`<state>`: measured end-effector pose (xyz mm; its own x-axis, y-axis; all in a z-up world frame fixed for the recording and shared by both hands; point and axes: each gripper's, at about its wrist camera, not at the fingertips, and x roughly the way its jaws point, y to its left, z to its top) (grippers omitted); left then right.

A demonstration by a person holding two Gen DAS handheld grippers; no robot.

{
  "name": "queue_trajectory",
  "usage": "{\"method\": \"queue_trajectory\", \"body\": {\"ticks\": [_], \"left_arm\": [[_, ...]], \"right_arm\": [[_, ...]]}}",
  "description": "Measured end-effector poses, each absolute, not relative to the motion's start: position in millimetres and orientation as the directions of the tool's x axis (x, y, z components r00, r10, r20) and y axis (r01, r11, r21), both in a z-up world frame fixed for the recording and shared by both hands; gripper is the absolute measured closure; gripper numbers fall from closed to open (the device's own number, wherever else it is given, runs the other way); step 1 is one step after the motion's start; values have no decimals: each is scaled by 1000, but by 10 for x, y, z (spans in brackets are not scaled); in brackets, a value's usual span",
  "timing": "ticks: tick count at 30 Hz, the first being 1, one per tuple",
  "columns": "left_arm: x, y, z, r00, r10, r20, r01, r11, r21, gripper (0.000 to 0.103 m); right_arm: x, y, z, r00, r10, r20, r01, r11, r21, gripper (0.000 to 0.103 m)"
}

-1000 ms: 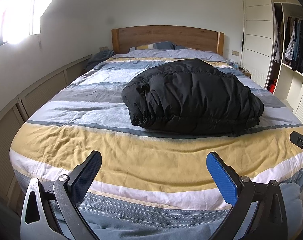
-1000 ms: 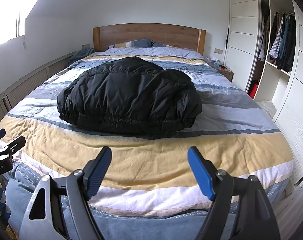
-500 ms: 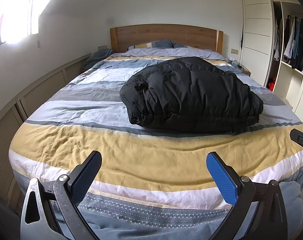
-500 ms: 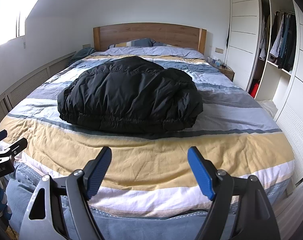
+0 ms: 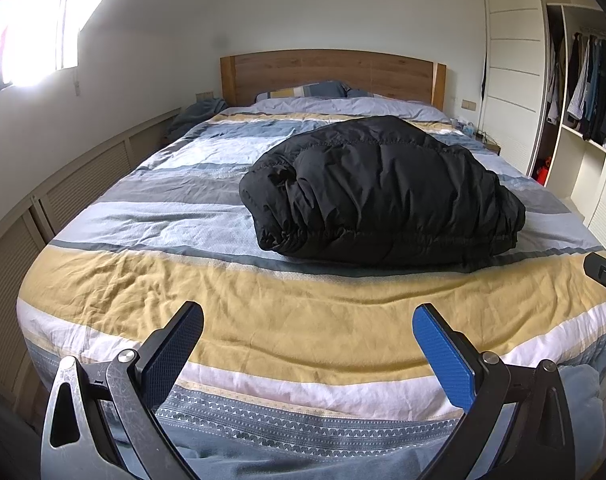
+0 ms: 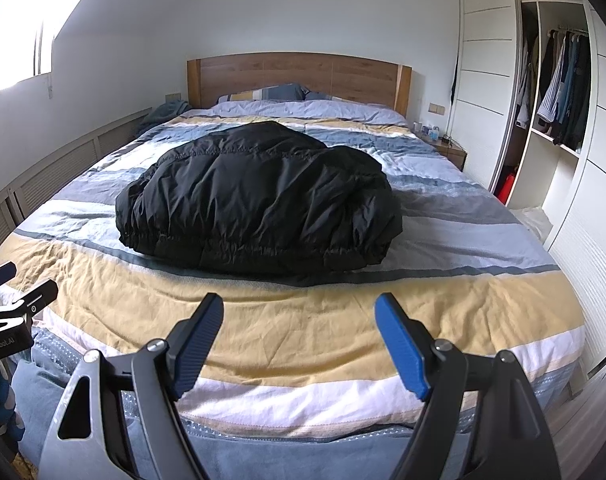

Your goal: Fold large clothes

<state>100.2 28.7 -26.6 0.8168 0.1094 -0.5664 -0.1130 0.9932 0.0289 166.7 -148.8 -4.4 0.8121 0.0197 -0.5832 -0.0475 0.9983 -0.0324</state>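
Black puffer jacket (image 5: 383, 192) lies bundled mid-bed (image 5: 143, 292). Left gripper (image 5: 307, 336) and right gripper (image 6: 299, 332) at bed's foot, jaws apart, empty

**Cloth, wood and textured plastic**

The black quilted puffer jacket (image 5: 383, 188) is a thin synthetic shell with a faint sheen, crinkled and stitched in rows, its hem gathered by elastic. Beneath it the striped yellow, blue and white bedspread (image 5: 263, 312) is matt woven cloth — creased, with a printed patterned border. The brown headboard (image 5: 331, 74) shows smooth, grained wood with a satin finish. The left gripper (image 5: 307, 352) has finely ribbed blue and dark plastic pads on scuffed grey metal arms; the right gripper (image 6: 299, 344) looks alike. The white wardrobe panels (image 6: 483, 80) are smooth and matt.
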Motion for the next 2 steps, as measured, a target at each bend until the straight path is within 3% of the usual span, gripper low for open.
{"method": "queue_trajectory", "body": {"ticks": [2], "left_arm": [[1003,288,-264,817,110,-566,-114,993,30,0]], "right_arm": [[1663,-1487,-31,813,18,-582,-48,998,-36,25]]}}
